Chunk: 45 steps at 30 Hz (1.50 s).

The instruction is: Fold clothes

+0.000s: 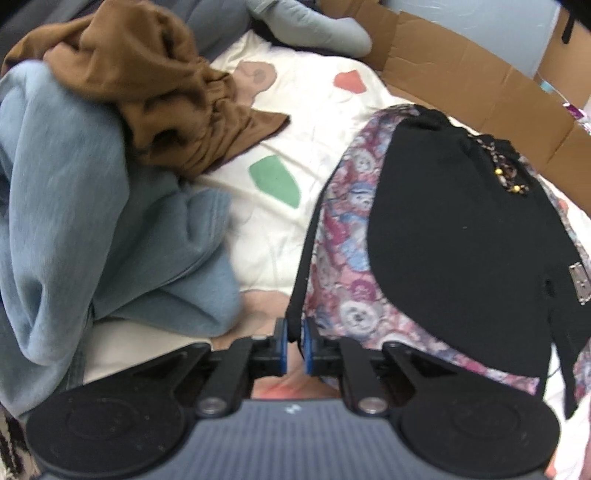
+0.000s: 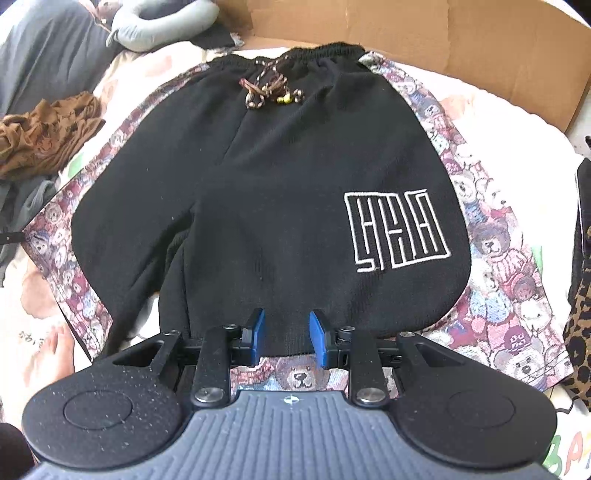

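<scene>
Black shorts (image 2: 280, 192) with bear-print side panels (image 2: 509, 288) and a white logo lie flat on the bed, waistband and drawstring (image 2: 266, 92) at the far end. My right gripper (image 2: 287, 338) is open, with its fingers astride the near hem of the right leg. In the left wrist view the shorts (image 1: 454, 240) lie to the right. My left gripper (image 1: 294, 345) is nearly closed on the black edge of the shorts' near corner (image 1: 295, 314).
A blue garment (image 1: 92, 229) and a brown garment (image 1: 147, 81) are piled at the left on the patterned white bedsheet (image 1: 295, 110). A cardboard wall (image 1: 480, 81) borders the far right. A grey pillow (image 2: 159, 26) lies at the back. Leopard-print fabric (image 2: 580, 332) lies at the right.
</scene>
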### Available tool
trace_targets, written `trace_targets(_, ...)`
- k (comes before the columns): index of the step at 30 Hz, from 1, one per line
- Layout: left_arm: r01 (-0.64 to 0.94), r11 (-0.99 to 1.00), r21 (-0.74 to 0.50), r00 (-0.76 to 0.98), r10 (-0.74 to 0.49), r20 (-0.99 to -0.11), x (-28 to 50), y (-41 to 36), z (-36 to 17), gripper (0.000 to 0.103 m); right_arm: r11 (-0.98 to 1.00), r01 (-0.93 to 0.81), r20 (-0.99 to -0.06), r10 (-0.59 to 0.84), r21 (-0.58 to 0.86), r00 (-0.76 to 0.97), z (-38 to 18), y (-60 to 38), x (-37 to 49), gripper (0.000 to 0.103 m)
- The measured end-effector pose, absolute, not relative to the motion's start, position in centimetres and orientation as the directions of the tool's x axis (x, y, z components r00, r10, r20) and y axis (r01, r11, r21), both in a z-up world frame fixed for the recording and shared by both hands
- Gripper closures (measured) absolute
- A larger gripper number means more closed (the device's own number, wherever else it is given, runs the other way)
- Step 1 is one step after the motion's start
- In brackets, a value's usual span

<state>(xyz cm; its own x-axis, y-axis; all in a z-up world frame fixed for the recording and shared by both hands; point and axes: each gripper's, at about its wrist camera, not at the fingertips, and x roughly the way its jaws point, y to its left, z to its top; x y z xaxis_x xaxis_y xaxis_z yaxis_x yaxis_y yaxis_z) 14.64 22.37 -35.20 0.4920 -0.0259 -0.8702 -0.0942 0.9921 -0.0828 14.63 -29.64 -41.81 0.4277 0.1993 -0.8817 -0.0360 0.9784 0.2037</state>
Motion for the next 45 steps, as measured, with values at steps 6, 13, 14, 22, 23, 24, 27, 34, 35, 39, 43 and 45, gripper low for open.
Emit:
trace_targets(6,-0.053,0.992,-0.113,0.49,-0.073,-0.869,15.5,19.5,-33.2,0.095,0.978,-0.032,-0.863,0.197,0.207,0.465,-41.0,-30.1,14.5,0.069)
trace_targets(13,0.025,0.989,-0.148,0.492,-0.141,-0.859,16.7,14.9,-31.6,0.095,0.967,-0.044,-0.834,0.238,0.25,0.497,-40.2,-30.0,14.3,0.068)
trace_targets(14,0.035,0.987,-0.158,0.493,-0.154,-0.856,16.8,14.3,-31.4,0.095,0.966,-0.053,-0.829,0.246,0.255,0.501,-40.1,-29.9,14.2,0.068)
trace_targets(22,0.104,0.962,-0.252,0.487,-0.27,-0.83,17.9,9.6,-30.3,0.095,0.948,-0.122,-0.784,0.312,0.294,0.537,-38.6,-28.5,14.5,0.067)
trace_targets(23,0.11,0.957,-0.267,0.486,-0.286,-0.826,18.0,9.1,-30.3,0.095,0.945,-0.131,-0.777,0.322,0.301,0.541,-38.4,-28.2,14.7,0.067)
trace_targets(24,0.115,0.953,-0.282,0.488,-0.301,-0.819,18.2,8.7,-30.4,0.095,0.941,-0.143,-0.769,0.334,0.307,0.545,-38.1,-27.9,14.8,0.067)
trace_targets(27,0.141,0.939,-0.315,0.484,-0.343,-0.805,18.6,7.1,-30.6,0.095,0.927,-0.196,-0.746,0.373,0.319,0.552,-37.5,-26.6,15.4,0.067)
trace_targets(34,0.181,0.904,-0.388,0.463,-0.426,-0.777,20.1,4.2,-31.2,0.095,0.882,-0.332,-0.73,0.466,0.336,0.499,-37.7,-22.9,17.1,0.067)
trace_targets(35,0.184,0.898,-0.4,0.459,-0.438,-0.773,20.2,3.8,-31.3,0.095,0.873,-0.347,-0.726,0.48,0.341,0.493,-37.8,-22.4,17.3,0.067)
trace_targets(39,0.199,0.872,-0.447,0.444,-0.487,-0.752,20.8,2.5,-31.7,0.095,0.845,-0.402,-0.708,0.522,0.353,0.476,-38.3,-20.4,18.3,0.067)
trace_targets(43,0.211,0.85,-0.482,0.433,-0.523,-0.734,21.0,1.5,-32.3,0.096,0.841,-0.417,-0.715,0.522,0.344,0.464,-39.4,-18.7,19.4,0.062)
trace_targets(45,0.214,0.842,-0.495,0.429,-0.537,-0.727,21.1,1.2,-32.5,0.096,0.843,-0.427,-0.72,0.515,0.327,0.465,-39.9,-18.1,19.7,0.062)
